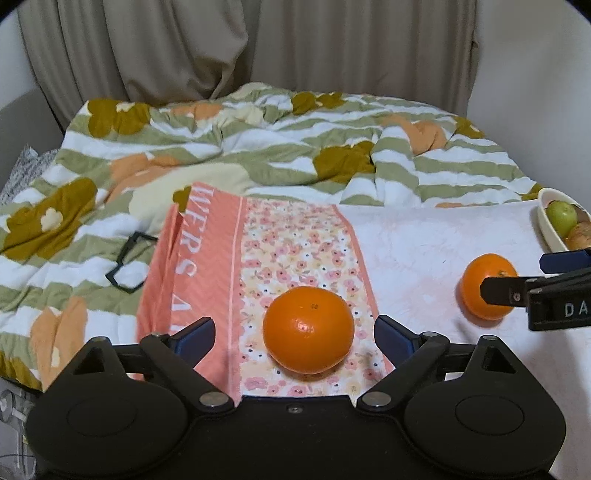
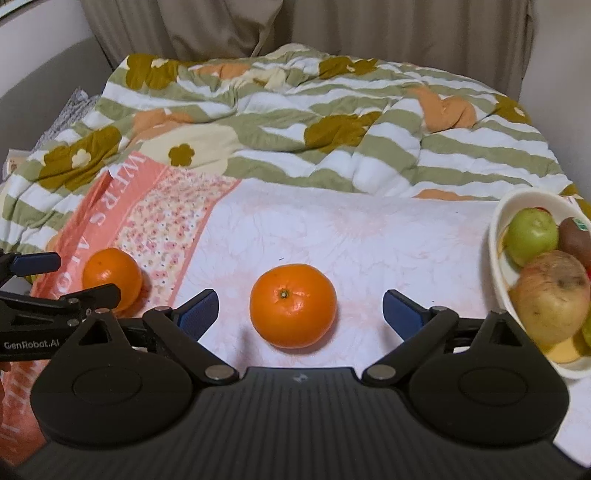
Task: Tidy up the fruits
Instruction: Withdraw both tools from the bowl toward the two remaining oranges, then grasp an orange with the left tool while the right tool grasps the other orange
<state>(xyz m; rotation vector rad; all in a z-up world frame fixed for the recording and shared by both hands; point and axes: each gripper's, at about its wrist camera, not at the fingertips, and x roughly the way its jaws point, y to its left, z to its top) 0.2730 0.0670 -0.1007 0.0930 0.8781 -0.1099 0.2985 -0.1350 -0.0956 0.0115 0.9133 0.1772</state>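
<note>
Inventory, left to right, taking the pale pink cloth (image 2: 351, 229) on the bed as the landmark.

Black-framed glasses (image 1: 129, 262): lying on the striped, flowered quilt (image 1: 258, 147), off the cloth's left edge.

Left orange (image 1: 308, 328): sitting on the cloth's floral-print band, near its left side.

Left claw (image 1: 294, 338): hovering over that band, its blue pads standing wide on either side of the left orange and pressing on nothing; released.

Right orange (image 2: 293, 305): resting stem-up on the plain middle of the cloth, well apart from the left orange.

Right claw (image 2: 300, 314): hanging over the cloth's middle, its pads spread to either side of the right orange with gaps showing on both sides; released, holding nothing.

White bowl (image 2: 498, 258): sitting at the cloth's right edge, holding a green apple (image 2: 532, 236), a kiwi (image 2: 576, 240) with a sticker, and a yellowish-red apple (image 2: 552, 295).

Beige curtains (image 2: 332, 29): hanging beyond the cloth's far side, behind the quilt.
</note>
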